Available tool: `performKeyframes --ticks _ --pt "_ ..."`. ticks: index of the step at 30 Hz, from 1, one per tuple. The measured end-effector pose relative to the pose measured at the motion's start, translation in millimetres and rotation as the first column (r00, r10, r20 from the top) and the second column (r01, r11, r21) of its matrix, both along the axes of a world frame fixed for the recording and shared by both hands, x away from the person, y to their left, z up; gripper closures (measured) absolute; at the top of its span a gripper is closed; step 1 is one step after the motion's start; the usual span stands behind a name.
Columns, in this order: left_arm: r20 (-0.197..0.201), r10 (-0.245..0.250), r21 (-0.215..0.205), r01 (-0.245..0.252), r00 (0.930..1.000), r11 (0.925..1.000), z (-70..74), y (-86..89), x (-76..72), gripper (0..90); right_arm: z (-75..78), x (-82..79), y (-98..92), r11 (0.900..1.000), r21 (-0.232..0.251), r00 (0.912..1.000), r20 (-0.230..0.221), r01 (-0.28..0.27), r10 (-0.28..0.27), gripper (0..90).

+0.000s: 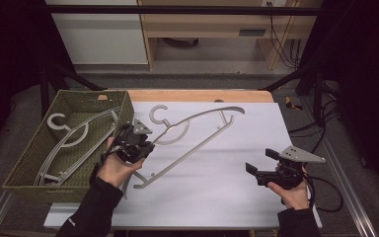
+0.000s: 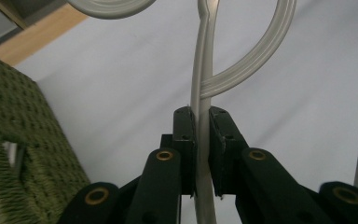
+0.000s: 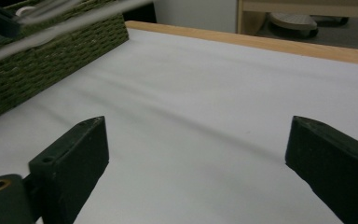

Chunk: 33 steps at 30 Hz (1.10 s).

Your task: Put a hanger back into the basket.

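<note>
Holding a pale grey hanger [image 1: 190,136] by its stem, the left gripper [image 1: 134,140] has its two black jaws pinched tight on the flat plastic strip just below the hook, as the left gripper view shows: the pads [image 2: 186,140] press on either side of the hanger [image 2: 204,93], with no gap left. Nearer the table's right edge, the right gripper [image 1: 264,165] hangs over the sheet with its jaws spread wide and nothing between them; its own view looks along matt black blocks [image 3: 81,149] onto bare white.

Judging by how things lie, the job looks partly done. At least one hanger [image 1: 71,136] already rests in the woven basket [image 1: 98,96] at the left, and the one in hand stretches across the white sheet [image 1: 237,192] just beside the basket's right wall, not yet over it. It remains to be carried across and laid inside.

The hangers are smooth moulded plastic, thin and ribbed along their length, with a curled hook, a long bowed shoulder and small notches. The basket is olive-green wicker, rectangular, coarse and knobbly. Farther off, a light wooden table edge [image 1: 197,95] runs beyond the smooth matt sheet.
</note>
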State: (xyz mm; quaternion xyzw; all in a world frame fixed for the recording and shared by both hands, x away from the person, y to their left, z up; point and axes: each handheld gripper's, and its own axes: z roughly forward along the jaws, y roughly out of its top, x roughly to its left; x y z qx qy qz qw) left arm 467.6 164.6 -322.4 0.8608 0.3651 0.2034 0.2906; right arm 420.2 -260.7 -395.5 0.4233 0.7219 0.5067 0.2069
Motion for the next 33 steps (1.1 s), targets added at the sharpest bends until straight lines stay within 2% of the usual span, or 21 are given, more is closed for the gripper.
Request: performKeyframes --ticks 2,3,4,6,10,12,14,16,21,26,33 --pt "0.02 0.007 -0.003 -0.007 0.9998 1.0 9.8 4.4 -3.1 82.2 0.4 -0.3 -1.4 1.0 0.0 0.9998 0.002 0.019 -0.019 3.0" --pt "0.038 0.016 -0.021 -0.015 0.9992 0.9997 13.6 5.7 -4.6 82.2 0.7 -0.7 -1.5 0.999 0.009 0.9995 -0.002 0.031 -0.031 2.3" --pt "0.041 0.014 -0.022 -0.013 0.9991 0.9997 18.7 8.2 -5.8 82.2 0.9 -0.8 -2.1 0.999 0.021 0.9995 0.003 0.031 -0.031 2.3" --pt "0.06 0.017 -0.026 -0.015 0.9981 0.9996 27.5 13.2 -7.4 82.2 1.4 -1.6 -4.1 0.999 0.017 0.9992 0.003 0.04 -0.04 2.3" --pt "0.081 0.034 -0.014 -0.033 0.9962 0.9994 43.7 25.2 -8.6 82.2 3.0 -3.0 -6.6 0.998 0.02 0.9985 0.01 0.054 -0.054 2.3" --pt "0.09 0.043 -0.022 -0.041 0.995 0.9989 50.0 32.9 -7.3 82.2 3.9 -3.7 -8.4 0.998 0.011 0.9983 0.017 0.055 -0.055 2.3" --pt "0.102 0.049 -0.01 -0.049 0.9936 0.9988 55.9 41.6 -5.5 82.1 5.3 -4.8 -8.5 0.997 0.028 0.9977 0.015 0.065 -0.066 2.3" --pt "0.111 0.064 0.006 -0.065 0.9917 0.9978 60.6 50.7 -3.3 82.2 5.7 -5.3 -10.7 0.998 0.016 0.9978 0.025 0.061 -0.062 2.4" --pt "0.129 0.099 0.03 -0.104 0.9866 0.9941 69.5 75.5 2.3 82.2 6.3 -5.4 -11.3 0.997 0.028 0.9976 0.016 0.067 -0.067 2.4" --pt "0.145 0.119 0.026 -0.124 0.9822 0.992 74.5 96.9 5.9 82.1 5.0 -4.4 -10.5 0.998 0.013 0.9975 0.023 0.067 -0.068 2.4" --pt "0.137 0.148 0.026 -0.153 0.9794 0.9879 73.9 125.3 11.1 82.1 6.6 -5.0 -9.4 0.997 0.013 0.997 0.027 0.072 -0.072 2.4"
